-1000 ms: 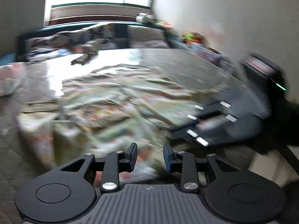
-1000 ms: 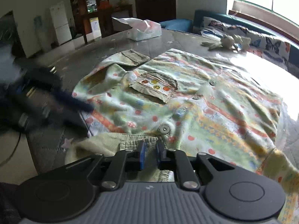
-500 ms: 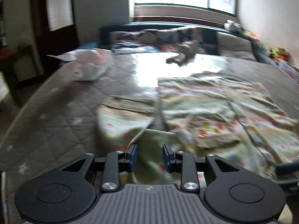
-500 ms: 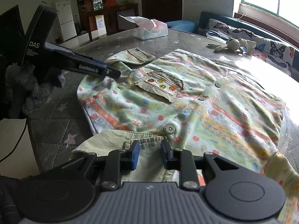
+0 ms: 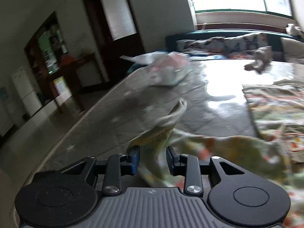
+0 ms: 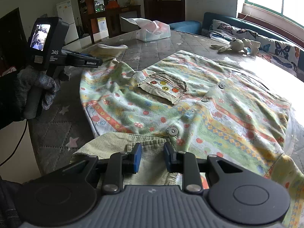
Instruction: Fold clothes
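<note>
A grey quilted mattress [image 6: 57, 131] is seen to carry the work, with a cushioned bench under the window behind it. Most of its near part is covered by a patterned child's jacket [image 6: 218, 114], laid flat with its front up, buttons and corduroy pocket [image 6: 163, 87] showing. The body is spread and not yet folded; no completed fold can be made out. The left sleeve [image 6: 106, 70] is lifted off the mattress and drawn across, which is judged to be the first fold under way, with the far sleeve and the body folds left to do. The corduroy collar [image 6: 121, 146] lies at the near edge. A tissue box [image 6: 152, 31] and a soft toy rabbit [image 6: 233, 44] are noted at the far side, well apart from the garment. The left gripper [image 5: 153, 158], held in a gloved hand [image 6: 38, 87], is seen with its jaws partly open and sleeve cloth bunched between them; the picture is blurred, but the raised cloth suggests it is gripped. The right gripper [image 6: 151, 158] is held over the collar with its jaws partly open; whether the pads press the corduroy cannot be told.
</note>
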`<state>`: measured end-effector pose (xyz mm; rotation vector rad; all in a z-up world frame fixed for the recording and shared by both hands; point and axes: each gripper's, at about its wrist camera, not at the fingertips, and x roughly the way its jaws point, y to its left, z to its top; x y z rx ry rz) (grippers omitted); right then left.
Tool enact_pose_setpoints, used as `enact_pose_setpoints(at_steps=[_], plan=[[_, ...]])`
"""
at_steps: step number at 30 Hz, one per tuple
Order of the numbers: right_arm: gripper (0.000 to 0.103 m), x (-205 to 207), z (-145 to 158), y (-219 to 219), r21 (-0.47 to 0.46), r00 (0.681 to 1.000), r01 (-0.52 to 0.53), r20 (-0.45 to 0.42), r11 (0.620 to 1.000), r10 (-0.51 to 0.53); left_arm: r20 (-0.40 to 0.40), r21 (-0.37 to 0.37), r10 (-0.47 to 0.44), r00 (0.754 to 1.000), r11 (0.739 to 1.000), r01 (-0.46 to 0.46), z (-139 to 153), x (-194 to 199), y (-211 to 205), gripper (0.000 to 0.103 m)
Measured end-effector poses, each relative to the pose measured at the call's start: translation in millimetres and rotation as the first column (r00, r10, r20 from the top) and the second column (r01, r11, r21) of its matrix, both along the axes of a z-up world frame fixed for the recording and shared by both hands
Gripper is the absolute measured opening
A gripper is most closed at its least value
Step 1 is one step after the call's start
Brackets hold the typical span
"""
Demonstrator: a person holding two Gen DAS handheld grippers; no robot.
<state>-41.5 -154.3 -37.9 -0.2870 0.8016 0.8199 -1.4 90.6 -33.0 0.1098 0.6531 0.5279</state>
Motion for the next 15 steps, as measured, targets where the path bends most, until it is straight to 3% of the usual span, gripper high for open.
enact_pose_setpoints(at_steps=[6,10,15], plan=[[0.026,0,0,0,0.001,1.0,0.001,0.0,1.0,-0.001,-0.011,-0.018,0.136,0.991,0.99,-0.136,-2,-4,45,0.037],[0.026,0,0,1,0.0,1.0,0.001,0.0,1.0,-0.001,0.002,-0.085,0.164,0.986,0.983,-0.164,1,-11,68,0.044],[0.033,-1,0,3,0.001,1.0,-0.003,-0.002,1.0,0.003,0.016,-0.14,0.136,0.991,0.981,-0.132,2,-6,79,0.046]])
